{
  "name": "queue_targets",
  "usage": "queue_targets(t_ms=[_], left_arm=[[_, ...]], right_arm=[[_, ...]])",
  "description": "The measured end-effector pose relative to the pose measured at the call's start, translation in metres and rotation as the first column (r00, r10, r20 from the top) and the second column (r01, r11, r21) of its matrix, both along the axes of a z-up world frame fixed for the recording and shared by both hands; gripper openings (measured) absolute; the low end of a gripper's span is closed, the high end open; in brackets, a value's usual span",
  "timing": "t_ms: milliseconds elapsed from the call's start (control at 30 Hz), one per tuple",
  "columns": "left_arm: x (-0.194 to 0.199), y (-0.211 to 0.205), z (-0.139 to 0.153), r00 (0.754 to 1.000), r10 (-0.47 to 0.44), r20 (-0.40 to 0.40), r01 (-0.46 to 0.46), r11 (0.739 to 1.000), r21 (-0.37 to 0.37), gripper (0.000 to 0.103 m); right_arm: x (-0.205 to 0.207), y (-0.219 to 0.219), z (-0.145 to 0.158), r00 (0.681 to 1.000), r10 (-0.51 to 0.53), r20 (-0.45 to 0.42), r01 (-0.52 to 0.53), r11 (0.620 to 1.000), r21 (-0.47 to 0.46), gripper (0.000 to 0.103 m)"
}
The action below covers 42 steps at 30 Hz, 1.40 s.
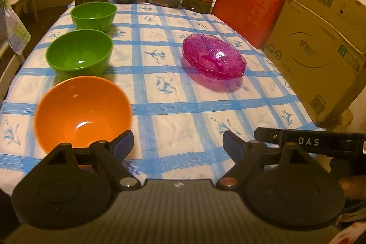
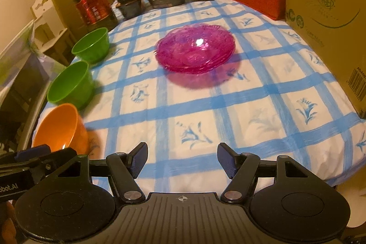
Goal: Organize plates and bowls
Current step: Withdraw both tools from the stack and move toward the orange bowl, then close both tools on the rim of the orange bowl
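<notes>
The left gripper is hovering with jaws spread wide and nothing between them, just beside the orange bowl. Two green bowls are lining up behind it along the tablecloth's left edge. The right gripper is also standing apart and empty. Its view is showing the stacked magenta glass plates centred ahead; only the left view is showing the red bag's handles.

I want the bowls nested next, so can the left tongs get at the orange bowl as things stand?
Probably yes. The left tongs stand open and empty, and the orange bowl sits upright just ahead of the left finger on the checked tablecloth, apart from the nearer green bowl. Nothing lies between.
</notes>
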State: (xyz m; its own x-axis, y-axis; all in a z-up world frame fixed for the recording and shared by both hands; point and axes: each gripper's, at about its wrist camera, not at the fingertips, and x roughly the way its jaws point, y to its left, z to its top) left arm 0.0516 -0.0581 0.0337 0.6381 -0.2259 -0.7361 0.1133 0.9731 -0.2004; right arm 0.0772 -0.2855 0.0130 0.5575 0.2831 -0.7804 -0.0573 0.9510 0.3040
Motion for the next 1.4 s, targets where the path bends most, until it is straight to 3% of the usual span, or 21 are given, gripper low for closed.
queue_targets(t_ms=[567, 1400], left_arm=[[-0.034, 0.071, 0.01, 0.987, 0.163, 0.012, -0.163, 0.987, -0.001, 0.084], [-0.016, 0.133, -0.005, 0.95, 0.312, -0.022, -0.311, 0.95, 0.013, 0.084]], right_arm=[[-0.01, 0.039, 0.001, 0.996, 0.084, 0.01, -0.085, 0.996, 0.026, 0.067], [0.027, 0.099, -0.011, 0.981, 0.192, 0.008, -0.192, 0.98, 0.046, 0.067]])
